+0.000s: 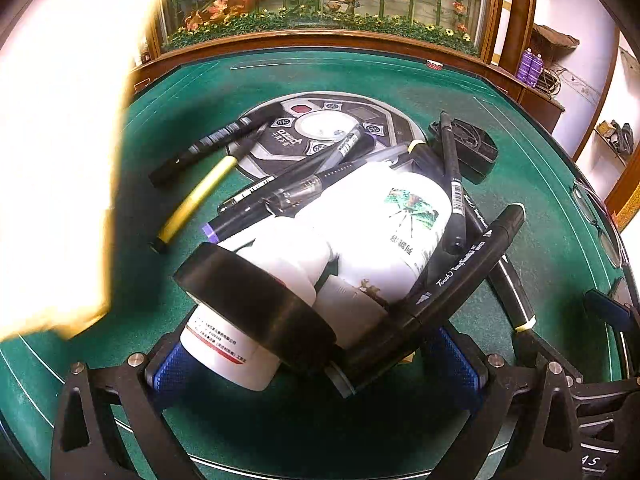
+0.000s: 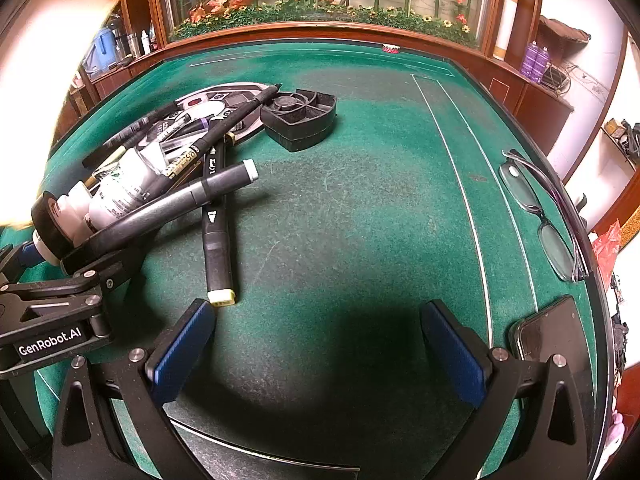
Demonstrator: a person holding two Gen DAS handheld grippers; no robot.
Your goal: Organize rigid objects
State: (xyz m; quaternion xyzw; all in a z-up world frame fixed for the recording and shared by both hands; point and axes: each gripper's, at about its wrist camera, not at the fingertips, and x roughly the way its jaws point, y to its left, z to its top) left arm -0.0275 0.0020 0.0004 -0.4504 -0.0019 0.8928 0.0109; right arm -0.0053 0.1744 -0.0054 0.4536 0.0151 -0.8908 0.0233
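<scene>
The left gripper [image 1: 316, 372] is shown with its blue-padded fingers [image 1: 454, 364] spread around the near end of a heap of objects. Between them are seen the base of a small white bottle [image 1: 228, 354], a roll of black tape [image 1: 256, 304] leaning on it, and the butt of a black marker [image 1: 452, 276] that slants up toward the right finger; whether anything is actually gripped cannot be told. Beyond the fingers a larger white bottle [image 1: 384, 224] is seen, with pens laid across it, a yellow pen [image 1: 196, 200] to the left, and a black organizer tray [image 1: 476, 148] farthest out.

The right gripper [image 2: 316, 354] is shown with fingers spread over bare green surface [image 2: 360, 208]. A yellow-tipped marker [image 2: 216, 236] lies just beyond the left finger. Beyond the right finger a phone [image 2: 552, 332] and glasses [image 2: 540, 208] are seen.
</scene>
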